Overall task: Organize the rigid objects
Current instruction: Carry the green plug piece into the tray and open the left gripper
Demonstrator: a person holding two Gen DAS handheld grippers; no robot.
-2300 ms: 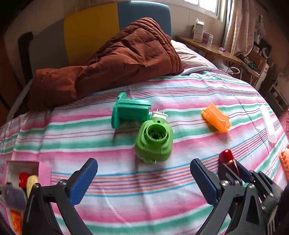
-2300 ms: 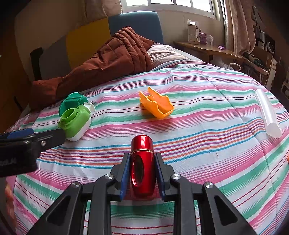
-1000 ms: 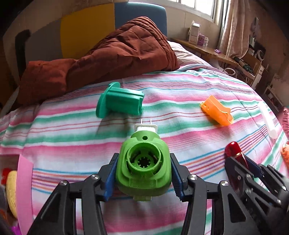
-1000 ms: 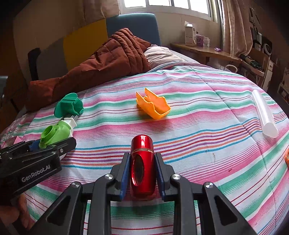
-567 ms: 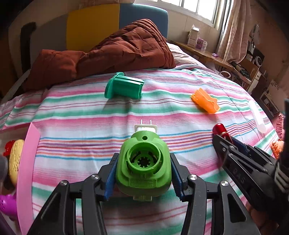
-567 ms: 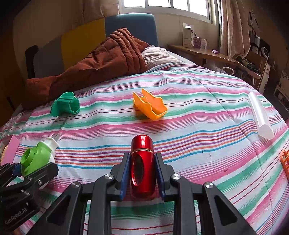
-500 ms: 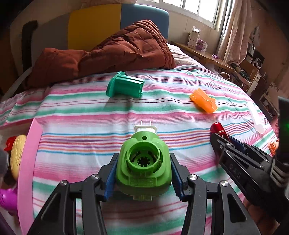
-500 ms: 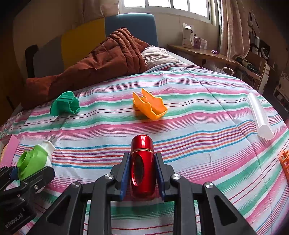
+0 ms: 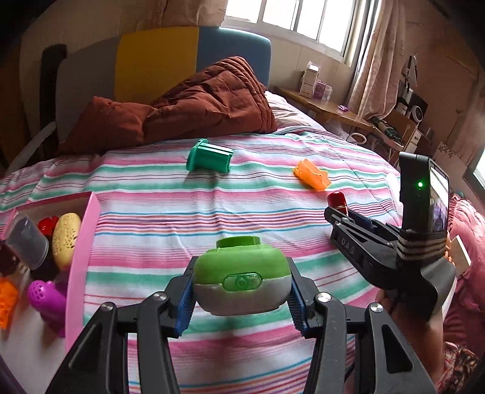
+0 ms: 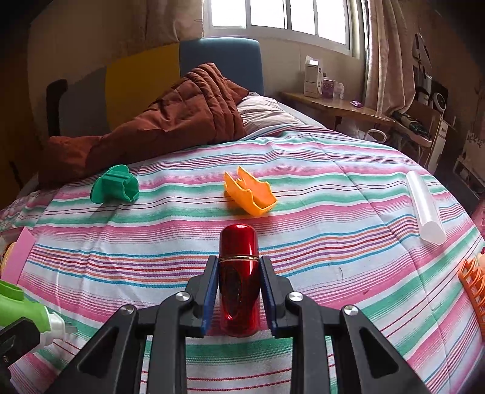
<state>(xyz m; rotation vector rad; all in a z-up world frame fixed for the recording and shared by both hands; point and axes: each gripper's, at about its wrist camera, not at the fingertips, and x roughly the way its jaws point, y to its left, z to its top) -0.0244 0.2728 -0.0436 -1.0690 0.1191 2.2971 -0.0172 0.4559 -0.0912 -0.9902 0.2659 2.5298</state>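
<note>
Here the left hand-held gripper (image 9: 241,298) is clenched on a light-green and white plastic plug-in device (image 9: 241,280), its blue pads pressed to both sides, with the round green collar facing up. The right hand-held gripper (image 10: 238,298) grips a glossy red metal cylinder with a gold band (image 10: 239,278), whose rounded tip juts out past the fingertips toward 12 o'clock.

Both are held over a bed covered by a sheet striped in pink, green, white and blue (image 10: 333,194). In the left wrist view, a dark-green plastic spool-like piece with a flange (image 9: 209,156) lies on the sheet at 12 o'clock, and an orange open-topped plastic clip (image 9: 312,175) lies at about 1 o'clock, well apart from it. A pink-walled box (image 9: 82,257) sits at 9 o'clock, holding a yellow perforated egg shape (image 9: 66,239), a purple perforated capsule (image 9: 45,298), a grey cylinder (image 9: 27,244) and other small pieces. In the right wrist view, a translucent white plastic tube (image 10: 424,209) lies on the sheet at 2 o'clock, and an orange slatted plastic piece (image 10: 474,288) shows at the 3 o'clock edge.

A rumpled rust-brown quilt (image 10: 169,130) is heaped at the head of the bed against a headboard in yellow and blue panels (image 10: 182,69). Beyond it stand a bright window (image 10: 282,15), a pale curtain (image 10: 385,51) and a wooden side bench (image 10: 336,106) carrying small cartons.
</note>
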